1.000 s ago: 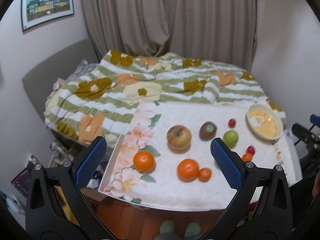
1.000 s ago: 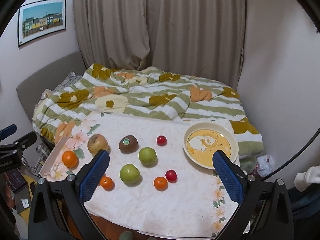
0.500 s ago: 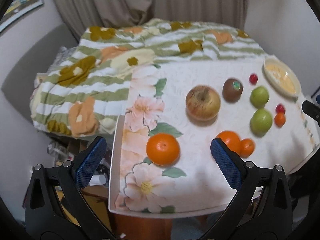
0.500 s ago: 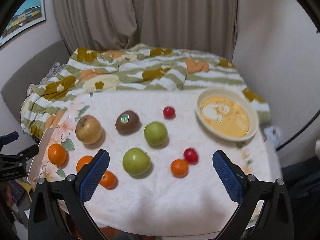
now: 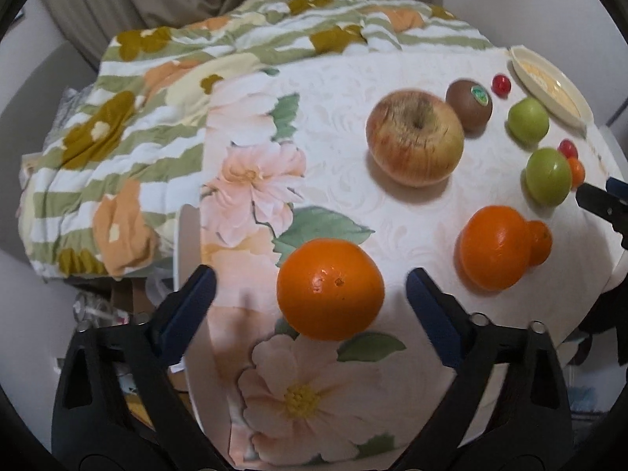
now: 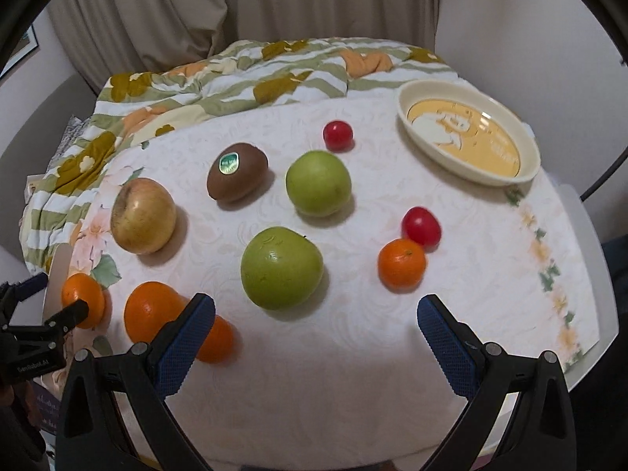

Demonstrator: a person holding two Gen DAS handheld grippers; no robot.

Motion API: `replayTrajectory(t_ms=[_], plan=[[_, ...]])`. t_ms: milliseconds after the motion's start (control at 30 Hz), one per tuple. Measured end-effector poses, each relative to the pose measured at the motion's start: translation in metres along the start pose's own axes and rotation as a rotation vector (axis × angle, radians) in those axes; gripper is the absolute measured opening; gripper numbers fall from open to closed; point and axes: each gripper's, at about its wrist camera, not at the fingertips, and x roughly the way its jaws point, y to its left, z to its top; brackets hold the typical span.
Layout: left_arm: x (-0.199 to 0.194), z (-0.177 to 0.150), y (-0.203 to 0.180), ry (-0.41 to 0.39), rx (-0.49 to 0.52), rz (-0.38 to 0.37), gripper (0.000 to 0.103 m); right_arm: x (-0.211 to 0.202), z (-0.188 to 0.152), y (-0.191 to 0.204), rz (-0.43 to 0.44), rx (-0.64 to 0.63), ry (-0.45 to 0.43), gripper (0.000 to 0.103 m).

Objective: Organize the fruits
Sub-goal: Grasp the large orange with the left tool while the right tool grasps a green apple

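Observation:
On the white flowered tablecloth (image 6: pixel 353 373) lie several fruits. In the left wrist view a big orange (image 5: pixel 330 288) sits between the fingers of my left gripper (image 5: pixel 310 286). Its jaws are closing, with a gap still showing on both sides of the fruit. My right gripper (image 6: pixel 317 308) stands open just before a green apple (image 6: pixel 282 269), with nothing between its fingers. Farther off lie a second green apple (image 6: pixel 318 182), a kiwi (image 6: pixel 237 170) and a yellow-red apple (image 6: pixel 143 216). A cream plate (image 6: pixel 463 168) stands empty at the back right.
Two more oranges (image 6: pixel 151 314) lie left of my right gripper, partly behind its left finger. A mandarin (image 6: pixel 401 269) and two cherry tomatoes (image 6: pixel 420 225) lie to the right. A striped quilt (image 6: pixel 204 86) on a bed borders the table's far side.
Both grippers sank toward the table and tilted downward. The left one now straddles the big orange and its jaws have narrowed a little. The right one came close to the near green apple.

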Motion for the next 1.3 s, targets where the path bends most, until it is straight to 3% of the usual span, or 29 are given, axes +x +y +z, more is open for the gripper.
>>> replayTrajectory(t_ms=[133,200,333,500,767,833,1300], plan=[[0.015,0.0,-0.001,0.028,0.019,-0.033,0.088,0.018,0.002,0.005,0.017,0.02,0.027,0.092],[0.019,-0.001,-0.003,0.037,0.035,-0.052,0.079,0.026,0.004,0.009,0.014,0.025,0.038,0.088],[0.024,-0.004,-0.007,0.05,0.052,-0.088,0.068,0.033,0.006,0.01,0.02,0.045,0.044,0.087],[0.023,-0.005,-0.01,0.045,0.075,-0.083,0.068,0.041,0.009,0.015,0.026,0.041,0.057,0.074],[0.02,-0.009,-0.007,0.047,0.075,-0.083,0.068,0.053,0.014,0.019,0.016,0.011,0.074,0.06],[0.02,-0.009,-0.007,0.047,0.072,-0.084,0.068,0.052,0.014,0.019,0.011,-0.001,0.069,0.052],[-0.015,-0.006,-0.002,-0.009,0.038,-0.105,0.067,0.022,0.019,0.029,0.026,-0.038,0.037,0.052]])
